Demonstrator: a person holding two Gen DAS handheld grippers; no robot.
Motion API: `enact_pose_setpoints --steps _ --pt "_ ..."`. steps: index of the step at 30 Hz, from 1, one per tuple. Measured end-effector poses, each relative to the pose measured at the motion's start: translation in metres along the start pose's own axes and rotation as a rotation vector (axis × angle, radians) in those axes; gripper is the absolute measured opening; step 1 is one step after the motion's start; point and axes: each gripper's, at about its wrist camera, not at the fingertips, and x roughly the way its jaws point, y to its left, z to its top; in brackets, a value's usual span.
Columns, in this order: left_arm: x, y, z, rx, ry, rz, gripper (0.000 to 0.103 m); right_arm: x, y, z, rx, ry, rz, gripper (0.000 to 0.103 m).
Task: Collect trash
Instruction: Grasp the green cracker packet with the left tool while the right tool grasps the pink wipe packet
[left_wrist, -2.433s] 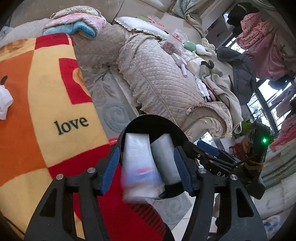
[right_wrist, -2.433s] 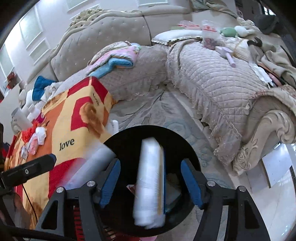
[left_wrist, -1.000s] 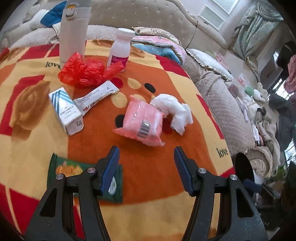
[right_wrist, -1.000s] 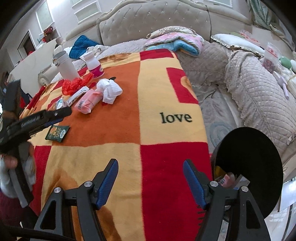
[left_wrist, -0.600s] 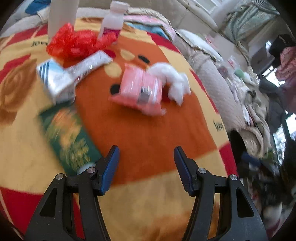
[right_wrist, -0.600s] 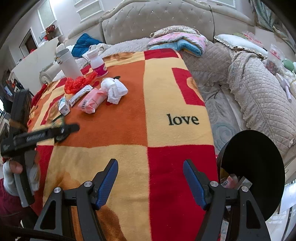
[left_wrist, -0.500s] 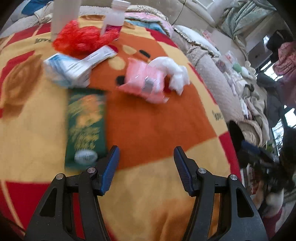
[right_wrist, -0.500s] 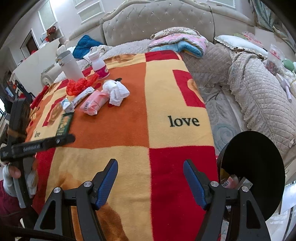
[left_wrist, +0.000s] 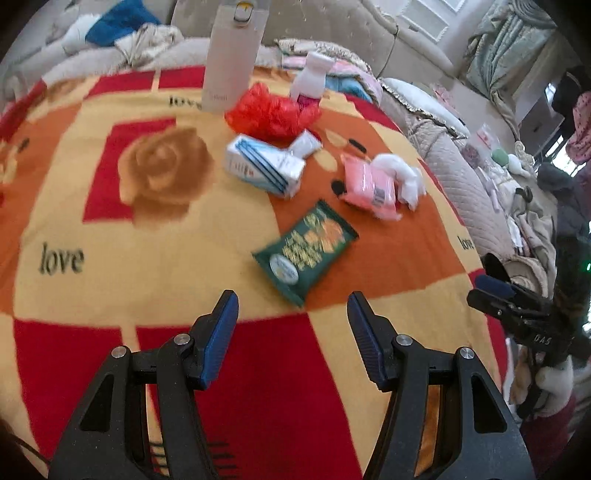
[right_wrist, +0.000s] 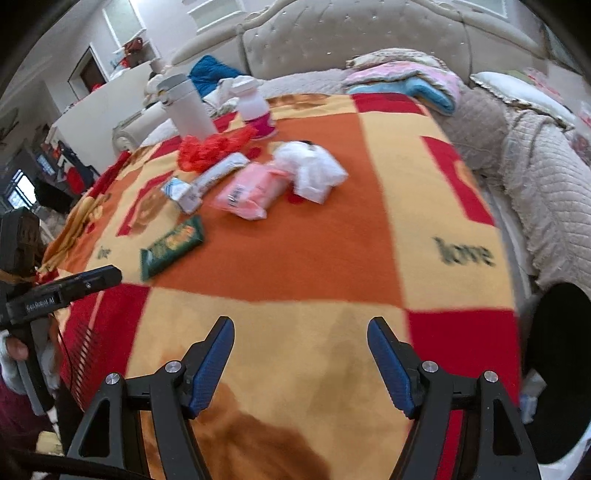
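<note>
Trash lies on a red, orange and yellow blanket (left_wrist: 110, 236). A green snack wrapper (left_wrist: 306, 248) lies just beyond my open, empty left gripper (left_wrist: 290, 312); it also shows in the right wrist view (right_wrist: 171, 245). Behind it are a white and blue carton (left_wrist: 264, 168), a pink packet (left_wrist: 369, 186), a crumpled white tissue (left_wrist: 400, 177) and a red plastic bag (left_wrist: 271, 112). My right gripper (right_wrist: 300, 343) is open and empty over bare blanket, well short of the pink packet (right_wrist: 251, 190) and the tissue (right_wrist: 314, 168). The black trash bin (right_wrist: 557, 373) stands at the right edge.
A tall white flask (left_wrist: 232, 55) and a white bottle with a pink label (left_wrist: 312, 79) stand at the back of the blanket. A quilted sofa (right_wrist: 546, 173) runs along the right. Folded pink and blue cloths (right_wrist: 406, 83) lie behind the blanket.
Both grippers have left the bin and swung over the blanket. The left gripper has turned so the green wrapper lies just ahead of it. The right gripper has moved closer to the trash.
</note>
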Motion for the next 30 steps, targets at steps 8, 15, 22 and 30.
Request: enact_pose_setpoints --steps 8,15,22,30 --pt "0.030 -0.008 0.015 0.100 -0.006 0.052 0.068 0.034 0.035 0.061 0.014 -0.032 0.041 0.073" --pt "0.064 -0.019 0.031 0.201 0.043 0.069 0.068 0.044 0.025 0.077 0.074 -0.031 0.035 0.079" --pt "0.070 -0.022 0.032 0.205 0.040 0.099 0.048 0.066 0.029 0.085 0.085 0.003 0.044 0.079" --pt "0.038 0.010 0.015 0.058 0.021 0.095 0.041 0.114 0.047 0.112 0.083 0.022 -0.054 0.079"
